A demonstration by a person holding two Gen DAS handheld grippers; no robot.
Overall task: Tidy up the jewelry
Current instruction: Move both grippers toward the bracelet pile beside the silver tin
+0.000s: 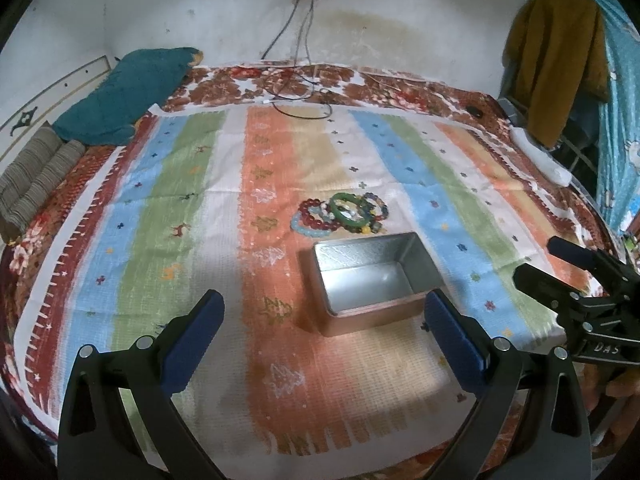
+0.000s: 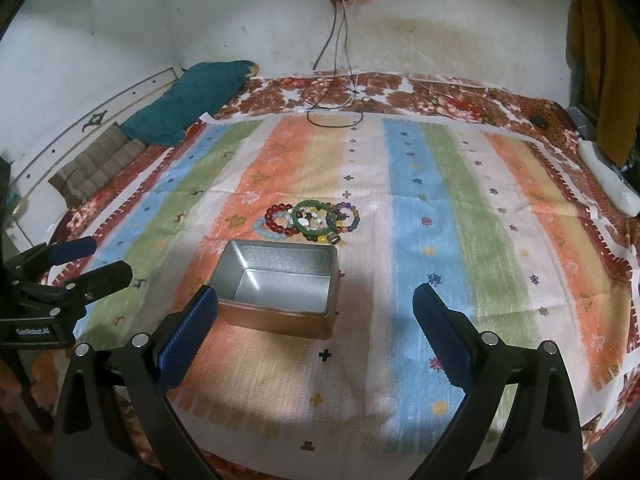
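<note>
Nothing started, by the look of it: tin [image 1: 370, 280] is empty on the bed, bracelets [image 1: 340, 214] piled just beyond its far edge. Both grippers, left [image 1: 324, 340] and right [image 2: 316, 336], hover near the tin, jaws spread, holding nothing. Next: reach past the tin, pinch one bracelet, drop it in. Right view shows the pile's small loose beads better; left view shows the right gripper at far right.

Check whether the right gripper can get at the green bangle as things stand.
Probably yes: the right gripper is open, and the green bangle lies exposed atop the pile, though the open tin sits between them, so it must reach over.
</note>
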